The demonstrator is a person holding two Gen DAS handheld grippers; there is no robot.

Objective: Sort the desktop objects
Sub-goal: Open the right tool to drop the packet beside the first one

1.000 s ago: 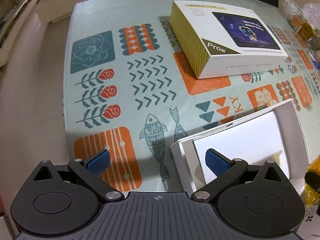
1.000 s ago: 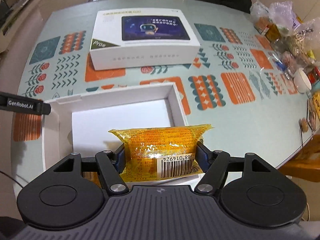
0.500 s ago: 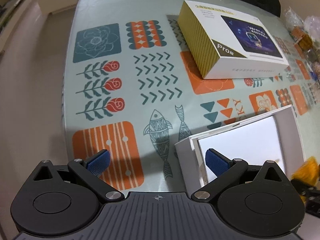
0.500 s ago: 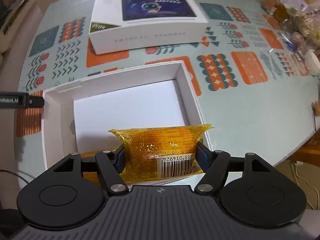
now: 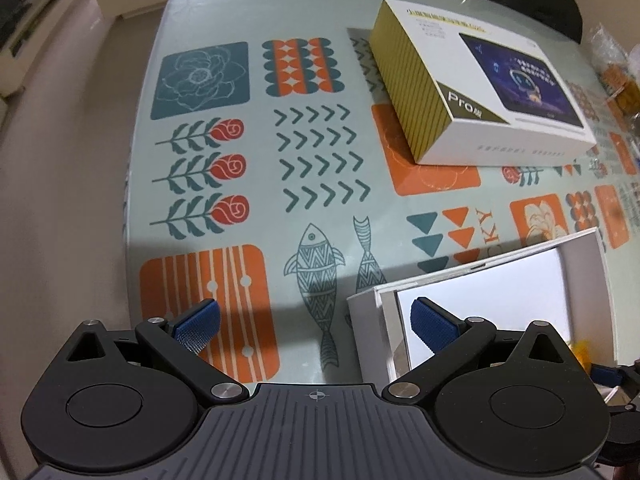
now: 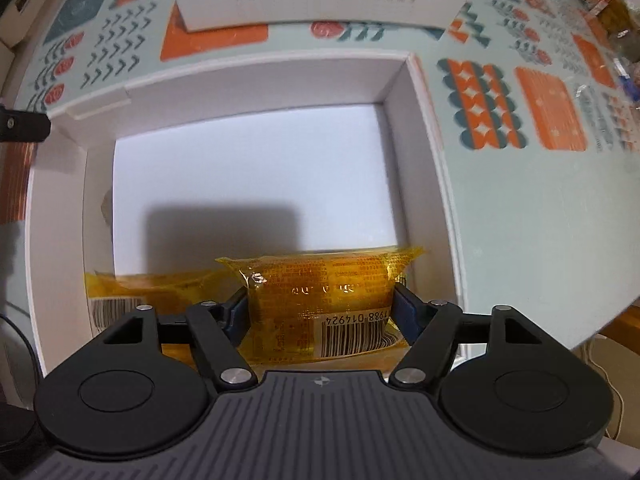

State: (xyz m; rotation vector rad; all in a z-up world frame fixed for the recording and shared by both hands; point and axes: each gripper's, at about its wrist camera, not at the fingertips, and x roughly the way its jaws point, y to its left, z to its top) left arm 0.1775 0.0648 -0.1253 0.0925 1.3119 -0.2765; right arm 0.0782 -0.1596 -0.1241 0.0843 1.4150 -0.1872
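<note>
My right gripper (image 6: 320, 314) is shut on a yellow snack packet (image 6: 320, 300) with a barcode and holds it low over the near part of the open white box (image 6: 420, 92). A second yellow packet (image 6: 132, 288) lies in the box's near left corner. My left gripper (image 5: 316, 320) is open and empty, hovering at the table's near left, its right pad (image 5: 432, 320) over the white box's left wall (image 5: 372, 328). A bit of the yellow packet (image 5: 582, 354) shows at the right edge of the left wrist view.
A large closed white product box (image 5: 500, 92) marked "Pro" lies farther back on the patterned tablecloth (image 5: 312, 152); its front side (image 6: 320, 0) shows in the right wrist view. Bagged snacks (image 6: 608, 8) clutter the far right. The table edge (image 5: 132, 184) runs along the left.
My right gripper has moved forward and down with the packet, so the white box fills its view and a second packet shows. My left gripper has shifted slightly and stayed open.
</note>
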